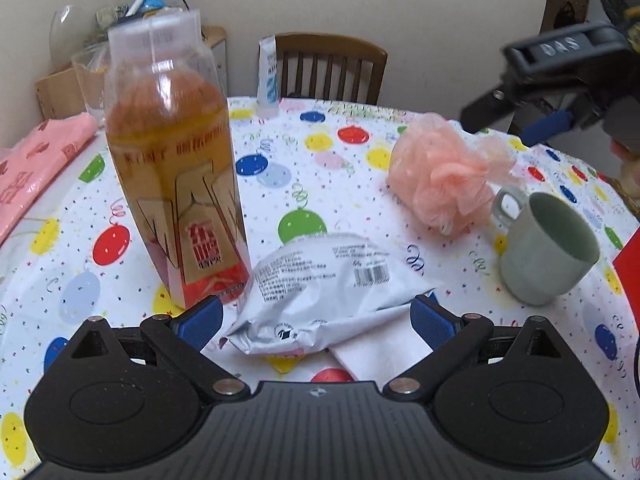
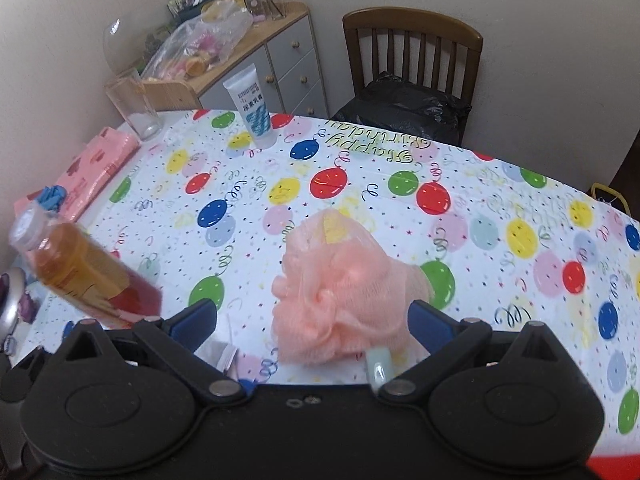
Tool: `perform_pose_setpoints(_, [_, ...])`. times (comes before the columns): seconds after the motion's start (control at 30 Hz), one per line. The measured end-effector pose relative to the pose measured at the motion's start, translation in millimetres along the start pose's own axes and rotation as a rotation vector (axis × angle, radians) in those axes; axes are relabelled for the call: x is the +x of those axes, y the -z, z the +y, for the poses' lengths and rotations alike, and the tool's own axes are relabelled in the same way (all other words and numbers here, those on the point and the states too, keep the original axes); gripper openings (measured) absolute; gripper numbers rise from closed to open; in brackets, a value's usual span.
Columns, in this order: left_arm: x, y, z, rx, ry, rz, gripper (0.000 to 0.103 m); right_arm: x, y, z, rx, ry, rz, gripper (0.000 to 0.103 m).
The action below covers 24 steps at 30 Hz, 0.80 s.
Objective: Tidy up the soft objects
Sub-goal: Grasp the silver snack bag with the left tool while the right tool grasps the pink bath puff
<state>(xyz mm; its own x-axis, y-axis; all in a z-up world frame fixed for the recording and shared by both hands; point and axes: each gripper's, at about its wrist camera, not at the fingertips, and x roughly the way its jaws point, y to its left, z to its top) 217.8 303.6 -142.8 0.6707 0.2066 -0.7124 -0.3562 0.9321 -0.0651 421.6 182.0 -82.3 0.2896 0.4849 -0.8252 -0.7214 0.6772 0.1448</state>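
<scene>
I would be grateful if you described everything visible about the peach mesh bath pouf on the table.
The peach mesh bath pouf is a ruffled ball of gathered netting, soft and slightly translucent. It rests on the balloon-print tablecloth, between the open fingers of the right gripper, which do not visibly press on it. In the left wrist view it lies beside the handle of the pale green mug; contact is unclear.

My left gripper [image 1: 316, 320] hangs low with its blue-padded fingers [image 1: 202, 320] spread wide, holding nothing. My right gripper [image 2: 312, 322] is spread just as wide and empty; from the left it shows raised, up to the right [image 1: 532, 116].
</scene>
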Motion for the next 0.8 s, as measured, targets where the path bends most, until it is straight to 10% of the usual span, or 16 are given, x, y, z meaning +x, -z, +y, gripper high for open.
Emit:
perform_pose_setpoints(0.6, [33.1,0.7,0.8,-0.052,-0.021,0.028,0.100,78.9,-11.4,6.3,-0.014,0.107,0.070,0.093])
perform_pose_setpoints(0.8, [28.9,-0.3,2.5,-0.075,-0.034,0.024,0.076,80.4,-7.5,8.2,-0.038,0.143,0.068,0.075])
